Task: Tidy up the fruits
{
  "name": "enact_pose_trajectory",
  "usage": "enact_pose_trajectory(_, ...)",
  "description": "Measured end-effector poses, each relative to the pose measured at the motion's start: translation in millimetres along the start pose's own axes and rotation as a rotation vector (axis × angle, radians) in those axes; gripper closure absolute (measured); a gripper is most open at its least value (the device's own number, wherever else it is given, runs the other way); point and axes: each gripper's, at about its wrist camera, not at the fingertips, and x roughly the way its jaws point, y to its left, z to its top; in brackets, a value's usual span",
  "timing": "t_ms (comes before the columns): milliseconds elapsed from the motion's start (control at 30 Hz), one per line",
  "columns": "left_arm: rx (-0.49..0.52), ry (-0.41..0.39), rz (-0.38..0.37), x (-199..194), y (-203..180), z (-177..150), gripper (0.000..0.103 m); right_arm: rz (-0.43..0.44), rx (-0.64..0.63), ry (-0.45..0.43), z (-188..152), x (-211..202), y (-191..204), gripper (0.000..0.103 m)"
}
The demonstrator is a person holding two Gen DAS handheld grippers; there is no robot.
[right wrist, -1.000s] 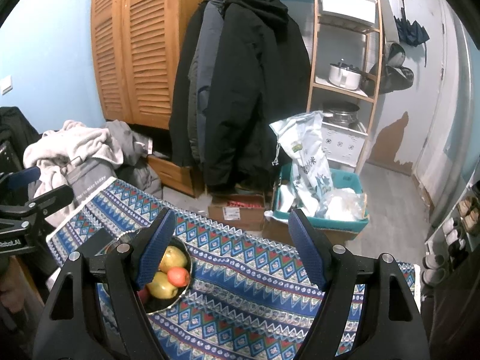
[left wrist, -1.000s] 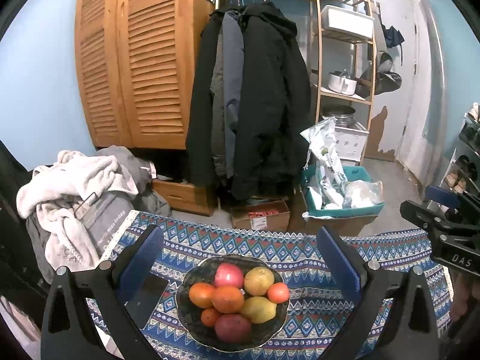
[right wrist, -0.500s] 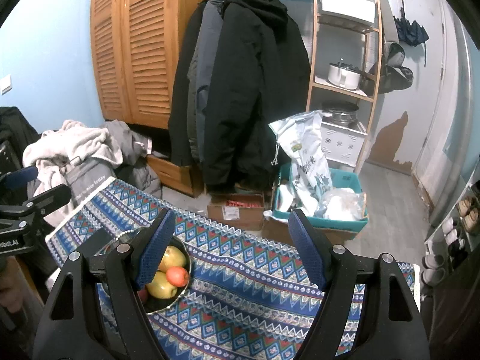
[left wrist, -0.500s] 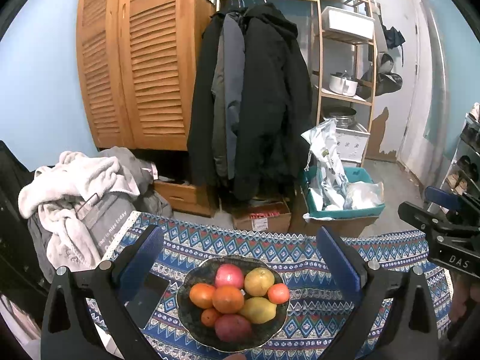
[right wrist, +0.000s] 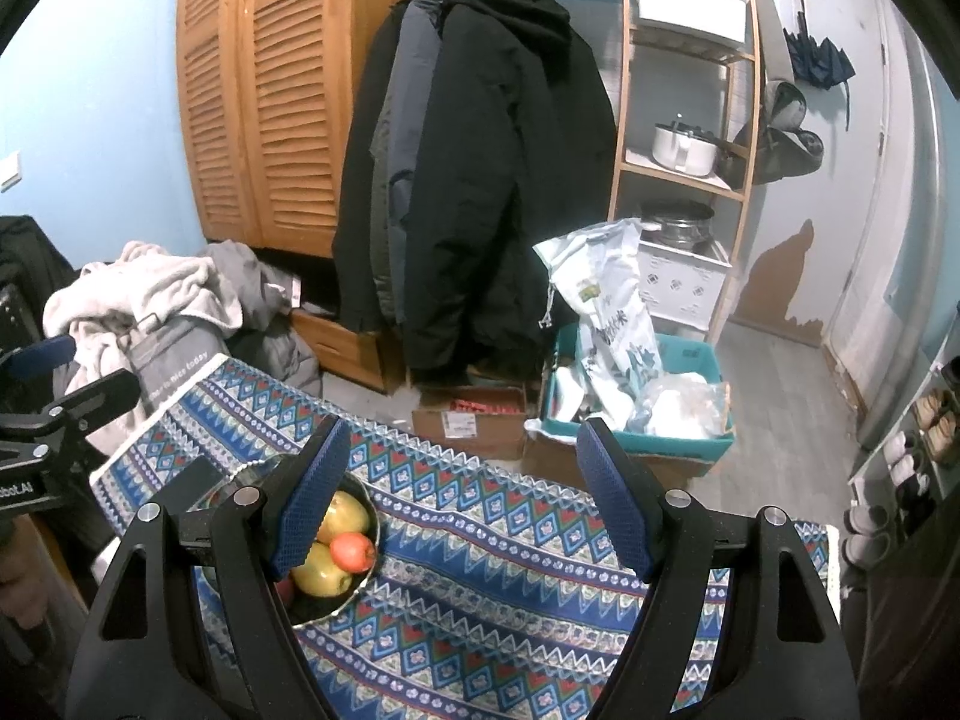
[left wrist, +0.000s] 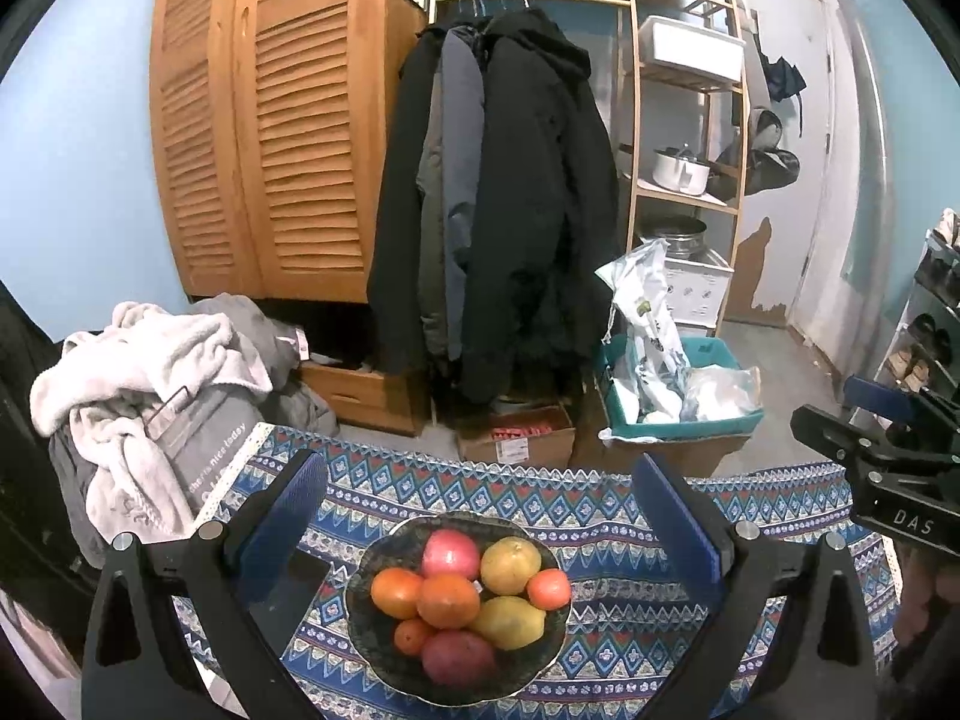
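A dark bowl (left wrist: 372, 624) full of fruit stands on a table under a blue patterned cloth (left wrist: 606, 534). It holds several fruits: a pink-red apple (left wrist: 451, 552), oranges (left wrist: 447, 600), a yellow pear (left wrist: 510, 564), a lemon-like fruit (left wrist: 509, 621), a small tomato (left wrist: 549, 589). My left gripper (left wrist: 480, 498) hovers open over the bowl, nothing between its blue pads. My right gripper (right wrist: 459, 480) is open and empty, to the right of the bowl (right wrist: 366, 585), whose left half its left finger hides. Each gripper shows at the other view's edge.
A dark flat phone-like object (left wrist: 288, 582) lies left of the bowl. Beyond the table's far edge are a pile of clothes (left wrist: 150, 390), hanging coats (left wrist: 510, 210), a cardboard box (left wrist: 516, 438), a teal bin with bags (left wrist: 678, 384) and a wooden shelf (left wrist: 684, 150).
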Motion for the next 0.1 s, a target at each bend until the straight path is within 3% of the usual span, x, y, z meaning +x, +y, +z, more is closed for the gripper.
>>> enact_pose_trajectory(100, -0.001, 0.010, 0.006, 1.6, -0.8, 0.5, 0.000, 0.002, 0.001, 0.001, -0.5, -0.4, -0.3, 0.026)
